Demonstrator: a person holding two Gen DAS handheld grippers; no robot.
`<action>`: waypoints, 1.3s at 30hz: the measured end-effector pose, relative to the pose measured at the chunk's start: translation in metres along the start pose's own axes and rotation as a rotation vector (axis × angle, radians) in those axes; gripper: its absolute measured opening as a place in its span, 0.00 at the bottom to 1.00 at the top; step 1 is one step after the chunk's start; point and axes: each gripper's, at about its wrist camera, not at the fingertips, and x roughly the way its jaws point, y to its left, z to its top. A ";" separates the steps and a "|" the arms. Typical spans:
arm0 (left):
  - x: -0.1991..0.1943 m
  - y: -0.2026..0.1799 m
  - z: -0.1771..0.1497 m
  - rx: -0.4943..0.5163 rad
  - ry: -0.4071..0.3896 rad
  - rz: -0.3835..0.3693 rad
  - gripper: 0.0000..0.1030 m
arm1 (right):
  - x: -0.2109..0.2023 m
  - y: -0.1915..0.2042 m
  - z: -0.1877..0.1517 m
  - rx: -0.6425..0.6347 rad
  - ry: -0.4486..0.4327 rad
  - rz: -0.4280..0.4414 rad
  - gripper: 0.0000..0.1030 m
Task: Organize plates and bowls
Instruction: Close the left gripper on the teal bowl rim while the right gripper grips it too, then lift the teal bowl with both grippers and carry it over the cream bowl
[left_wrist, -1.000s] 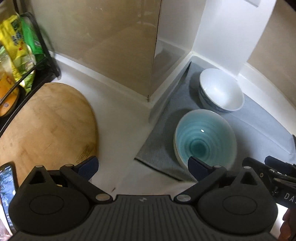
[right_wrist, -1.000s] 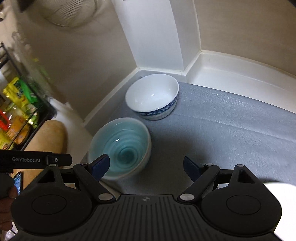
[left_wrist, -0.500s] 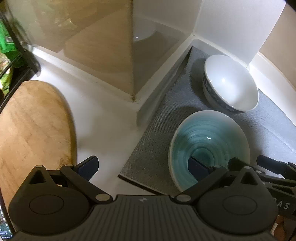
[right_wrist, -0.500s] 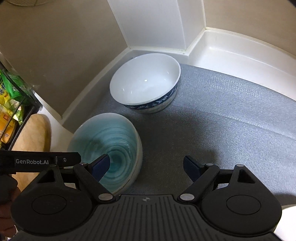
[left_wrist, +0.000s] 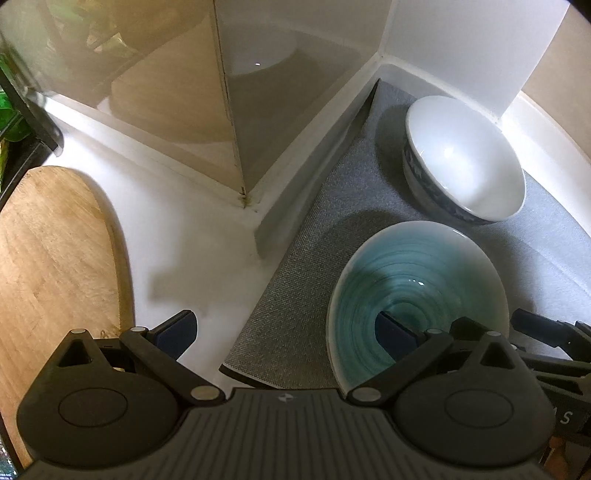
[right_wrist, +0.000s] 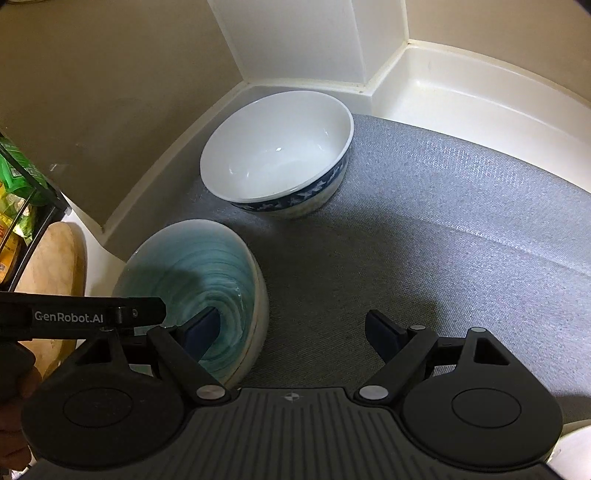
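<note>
**Both grippers wide over the teal bowl**

Left gripper (left_wrist: 284, 332) and right gripper (right_wrist: 291, 330) gape, gripping nothing; I see each straddling one rim of the teal bowl (right_wrist: 207, 273). Two bowls on one mat (right_wrist: 443, 229); white bowl (right_wrist: 277, 162) behind.

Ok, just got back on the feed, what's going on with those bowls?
Both grippers are open over the teal bowl on the grey mat. The left gripper straddles its left rim, the right gripper its right rim. Neither grips it yet. The white bowl sits untouched behind it.
</note>
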 end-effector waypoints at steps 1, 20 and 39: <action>0.001 0.000 0.001 0.002 0.001 0.001 0.99 | 0.000 0.000 0.000 -0.001 0.001 -0.001 0.85; 0.003 -0.003 -0.002 -0.014 0.052 -0.167 0.14 | -0.001 0.016 0.000 -0.102 -0.023 0.039 0.13; -0.074 0.006 -0.027 -0.002 -0.094 -0.198 0.14 | -0.059 0.034 -0.011 -0.145 -0.164 0.042 0.13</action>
